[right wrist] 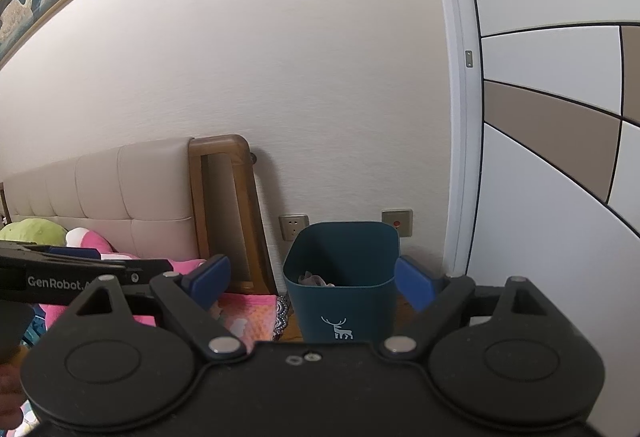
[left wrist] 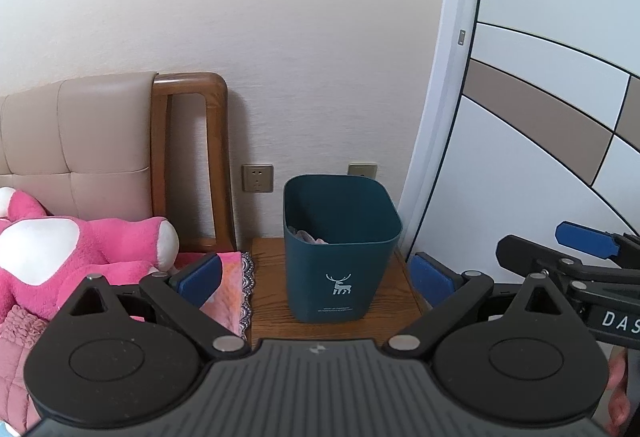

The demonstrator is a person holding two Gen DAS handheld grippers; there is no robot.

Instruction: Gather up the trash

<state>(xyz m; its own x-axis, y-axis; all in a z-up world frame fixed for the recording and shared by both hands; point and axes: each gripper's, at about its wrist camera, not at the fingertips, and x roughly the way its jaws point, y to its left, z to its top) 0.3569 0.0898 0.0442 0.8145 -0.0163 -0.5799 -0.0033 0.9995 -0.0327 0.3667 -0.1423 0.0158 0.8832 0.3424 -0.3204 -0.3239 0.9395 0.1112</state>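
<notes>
Bedside, a wooden nightstand (left wrist: 276, 301) carries the teal bin (left wrist: 340, 249) at twelve o'clock, crumpled trash (left wrist: 306, 236) inside. Both the left gripper (left wrist: 316, 279) and right gripper (right wrist: 312, 283) gape wide, empty; next likely seeking more litter.

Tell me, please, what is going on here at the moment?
A person is holding two-finger tongs in each hand, and both point at a dark teal waste bin with a white deer print, standing on a wooden bedside table by the wall. The left tongs and the right tongs are both open and hold nothing. Some crumpled trash already lies inside the bin. A pink plush toy lies on the bed to the left.
</notes>
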